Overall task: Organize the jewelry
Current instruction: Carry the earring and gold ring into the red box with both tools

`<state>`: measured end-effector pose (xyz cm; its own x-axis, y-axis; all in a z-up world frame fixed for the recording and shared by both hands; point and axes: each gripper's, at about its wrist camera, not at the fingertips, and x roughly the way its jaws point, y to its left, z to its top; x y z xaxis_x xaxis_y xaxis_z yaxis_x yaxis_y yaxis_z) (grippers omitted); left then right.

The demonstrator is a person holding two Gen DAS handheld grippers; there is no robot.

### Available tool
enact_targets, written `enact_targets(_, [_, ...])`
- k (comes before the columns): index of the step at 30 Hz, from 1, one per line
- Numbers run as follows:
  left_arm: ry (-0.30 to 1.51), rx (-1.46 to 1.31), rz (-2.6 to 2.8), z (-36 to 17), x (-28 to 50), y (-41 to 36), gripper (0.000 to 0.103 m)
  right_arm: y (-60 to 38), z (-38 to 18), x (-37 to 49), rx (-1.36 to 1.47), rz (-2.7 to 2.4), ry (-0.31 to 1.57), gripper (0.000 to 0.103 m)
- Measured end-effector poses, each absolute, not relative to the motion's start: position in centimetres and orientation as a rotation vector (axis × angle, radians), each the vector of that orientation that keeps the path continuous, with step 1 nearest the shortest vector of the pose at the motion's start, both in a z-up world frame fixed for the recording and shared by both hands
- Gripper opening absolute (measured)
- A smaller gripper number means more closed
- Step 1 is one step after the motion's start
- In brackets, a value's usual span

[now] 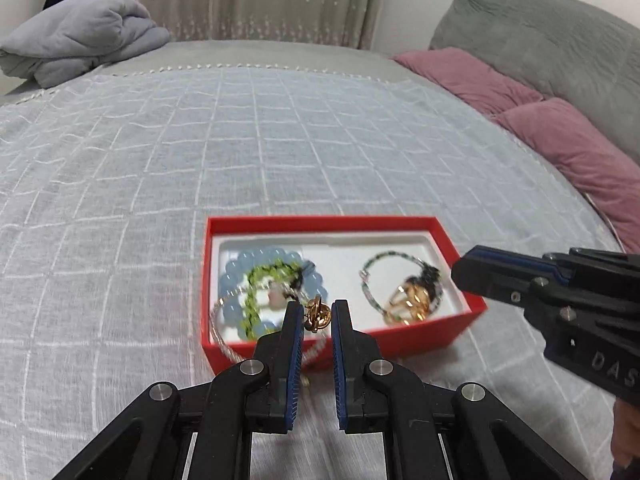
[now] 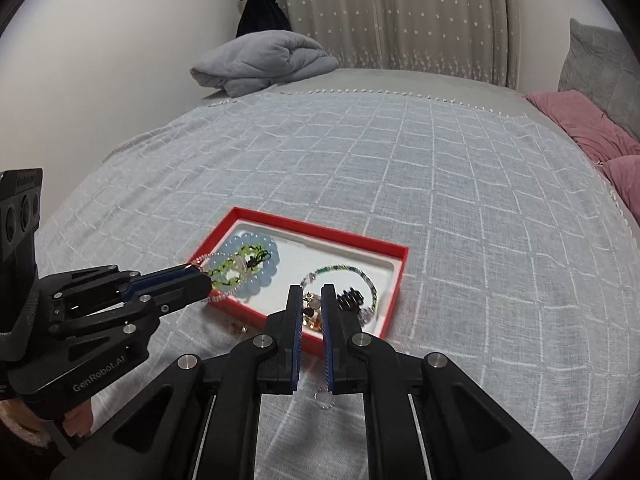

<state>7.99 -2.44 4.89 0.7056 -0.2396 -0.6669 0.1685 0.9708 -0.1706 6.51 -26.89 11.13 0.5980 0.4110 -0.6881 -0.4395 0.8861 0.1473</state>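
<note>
The left gripper is hovering at the near wall of the red box, its fingers parted around a small gold piece, though whether they are pinching it cannot be told. The right gripper is reaching in over the box's right half, its fingers a narrow gap apart with nothing clearly between them. Inside the box, a blue bead bracelet and a green bracelet are lying on the left, a thin beaded bracelet and gold rings on the right, all resting on the checked bedspread, with pink pillows lying beyond.
</note>
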Motion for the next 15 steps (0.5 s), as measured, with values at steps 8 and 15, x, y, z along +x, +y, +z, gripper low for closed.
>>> enact_targets(8, [0.787,-0.099,-0.201,3.5,10.3,-2.1,0.008,-26.3,10.3,8.1,-0.039,0.49,0.786,0.009])
enact_targets(15, [0.812,-0.112,-0.194,2.4,11.5,-1.8,0.008,-26.4,9.7,9.2,-0.025,0.49,0.8,0.009])
